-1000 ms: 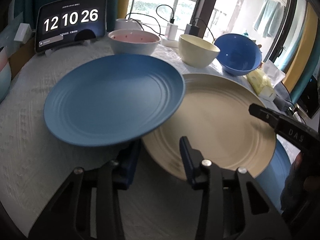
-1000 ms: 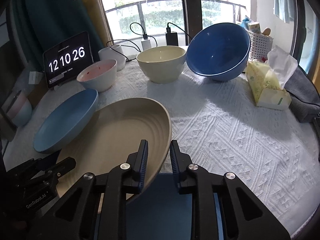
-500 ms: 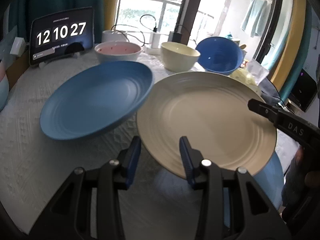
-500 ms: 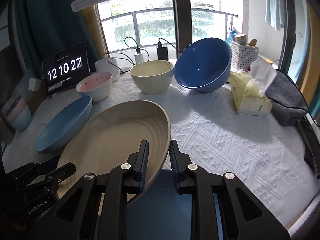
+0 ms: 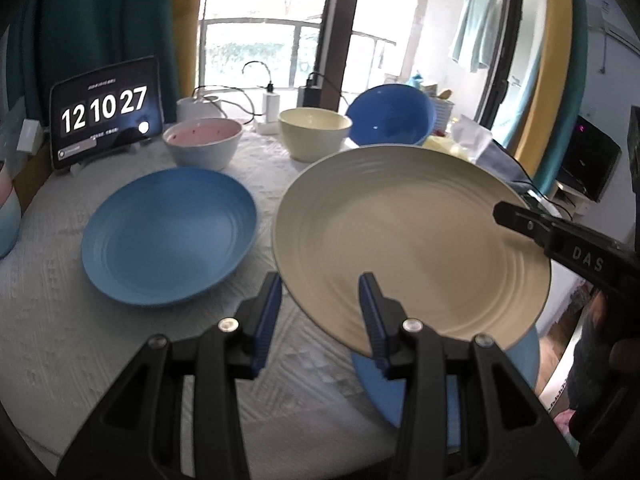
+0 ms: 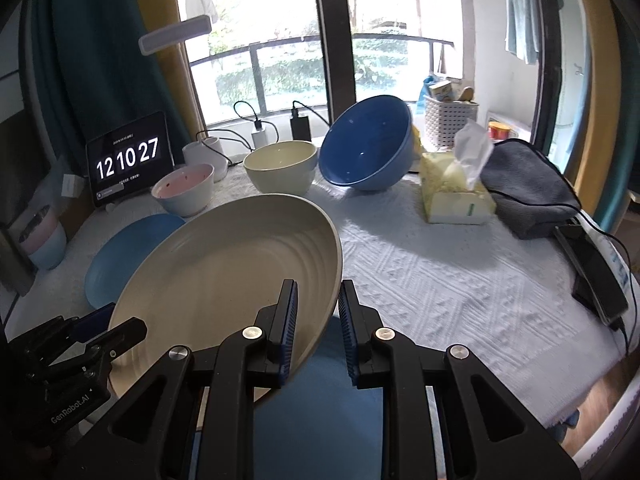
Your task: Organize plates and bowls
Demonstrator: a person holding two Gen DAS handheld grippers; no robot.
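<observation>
Cream-coloured ridged round plate [image 5: 412,248] fills the left wrist view, lifted off the white textured cloth on the desk [image 5: 48,300] and tilted, its near rim above a blue plate [image 5: 524,364] that peeks out beneath. The left gripper [image 5: 320,312] stands open and empty, one blue pad just under the cream rim, while the right gripper [image 5: 516,220] pinches the far edge. A second blue ridged plate [image 5: 168,236] lies flat just beside it; behind stand a pink-lined bowl [image 5: 204,142], a cream bowl [image 5: 314,132] and a tipped blue bowl [image 5: 390,114]. From the right wrist view, the right gripper [image 6: 316,320] has its jaws closed down on the cream plate's [image 6: 224,280] rim, with the left gripper [image 6: 100,332] low at the opposite edge. It looks stiff, fairly light and smooth-glazed, so a one-edge pinch may slip or swing; a deeper hold on the rim seems wise. A yellow tissue box [image 6: 456,192], grey cloth [image 6: 528,188] and clock tablet [image 6: 130,160] sit well apart; the flat blue plate [image 6: 120,252] is the nearest obstacle.
</observation>
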